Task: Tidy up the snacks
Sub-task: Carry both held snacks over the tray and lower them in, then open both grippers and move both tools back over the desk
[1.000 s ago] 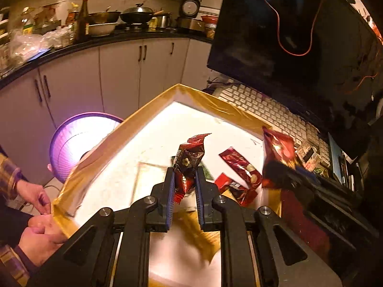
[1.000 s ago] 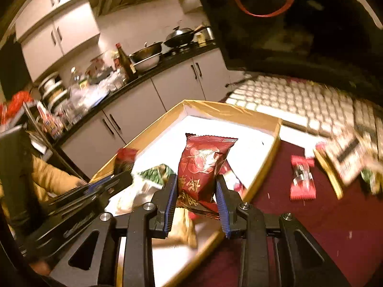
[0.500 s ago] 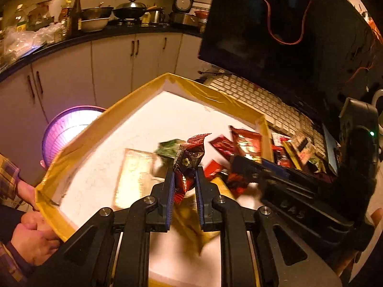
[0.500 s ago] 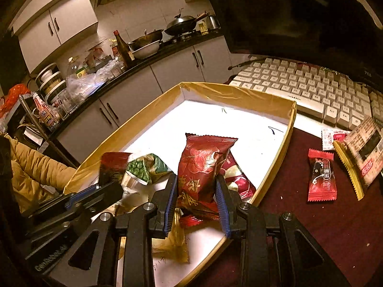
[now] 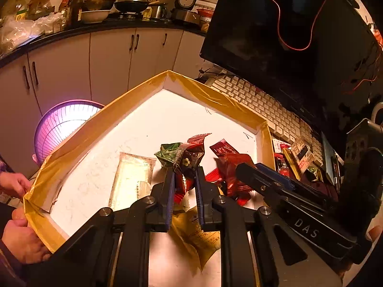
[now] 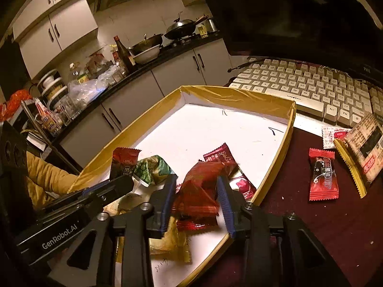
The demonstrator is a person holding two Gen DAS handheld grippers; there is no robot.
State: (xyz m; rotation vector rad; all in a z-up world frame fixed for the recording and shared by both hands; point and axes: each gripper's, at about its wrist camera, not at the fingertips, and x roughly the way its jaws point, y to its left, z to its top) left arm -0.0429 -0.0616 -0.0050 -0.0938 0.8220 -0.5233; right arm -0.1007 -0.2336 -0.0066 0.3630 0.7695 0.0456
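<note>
Left gripper (image 5: pixel 183 181) clamped tight on a dark red snack packet (image 5: pixel 189 160), held above the yellow-rimmed box (image 5: pixel 134 91). Right gripper (image 6: pixel 195 191) jaws opening; blurred red snack bag (image 6: pixel 198 189) between them over the box, pads probably off it.

Glossy foil snack packets (image 6: pixel 198 191), box (image 6: pixel 239 95) rim of shiny yellow tape, matt maroon tablecloth (image 6: pixel 311 227)

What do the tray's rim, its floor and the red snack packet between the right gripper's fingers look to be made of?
Tray rim: glossy yellow-brown tape or film, wrinkled and shiny.
Tray floor: matte white board, probably card, with pen marks.
Red packet: thin glossy plastic or foil film, crinkled, with crimped edges; it sits between the opening jaws of the right gripper.
</note>
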